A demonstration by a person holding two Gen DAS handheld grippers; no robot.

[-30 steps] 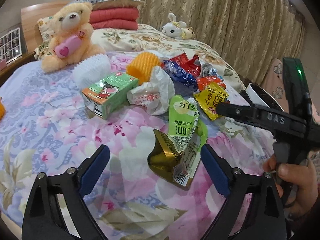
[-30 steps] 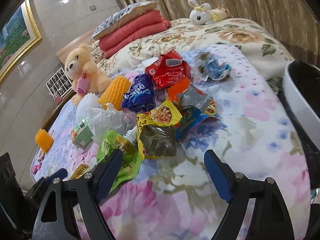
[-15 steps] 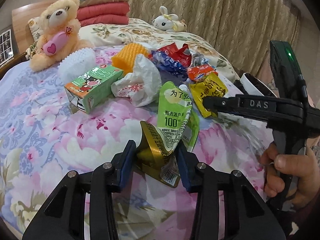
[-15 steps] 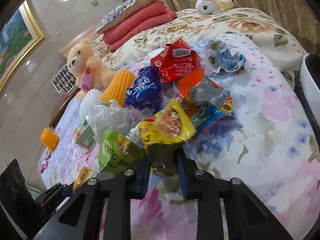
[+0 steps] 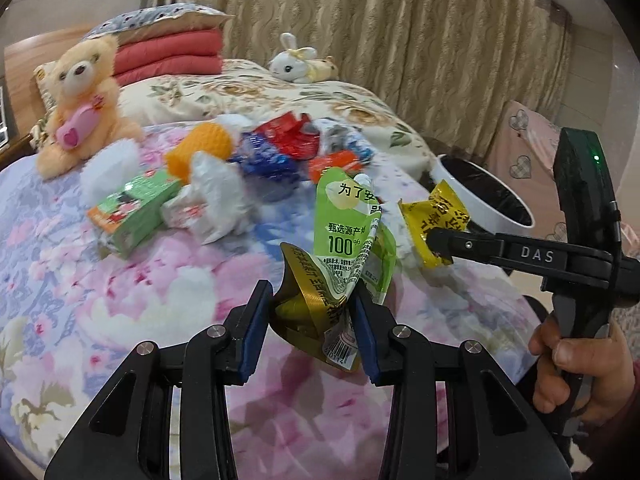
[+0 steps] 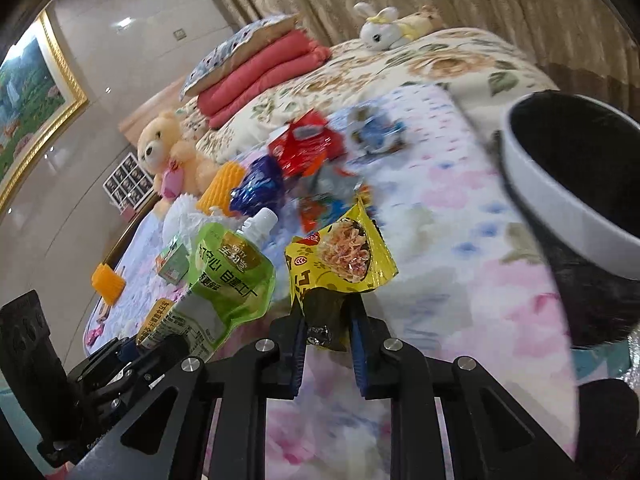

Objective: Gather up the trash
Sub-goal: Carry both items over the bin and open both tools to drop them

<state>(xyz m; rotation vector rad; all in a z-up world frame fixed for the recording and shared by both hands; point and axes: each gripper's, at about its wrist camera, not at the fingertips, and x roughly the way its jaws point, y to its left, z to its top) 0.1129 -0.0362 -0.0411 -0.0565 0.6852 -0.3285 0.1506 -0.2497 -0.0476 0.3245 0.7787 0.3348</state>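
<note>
Two hand-held grippers each grip one piece of trash above a bed covered with a pink and blue floral blanket (image 5: 120,300).

Left gripper (image 5: 312,320): its jaws are drawn in narrow and clamp the crumpled lower end of a green and gold spouted drink pouch (image 5: 344,240); the blue pads press on it from both sides, and the pouch stands up out of them, lifted off the blanket.

Right gripper (image 6: 326,332): its jaws are closing, nearly together, on the dark bottom end of a yellow snack packet with a food picture (image 6: 340,256), which sits pinched between the pads and raised clear of the blanket. A person's hand (image 5: 576,368) holds this gripper's handle.

The two held pieces hang just beside each other. To their right, at the edge of the bed, stands a white-rimmed round bin with a black liner (image 6: 560,184).

More wrappers lie on the blanket further back: a red packet (image 6: 304,144), a dark blue packet (image 6: 256,188), a crumpled white plastic bag (image 5: 216,204) and a green carton box (image 5: 136,212). A pale orange teddy bear (image 5: 80,100) sits near red folded quilts (image 5: 168,56).
</note>
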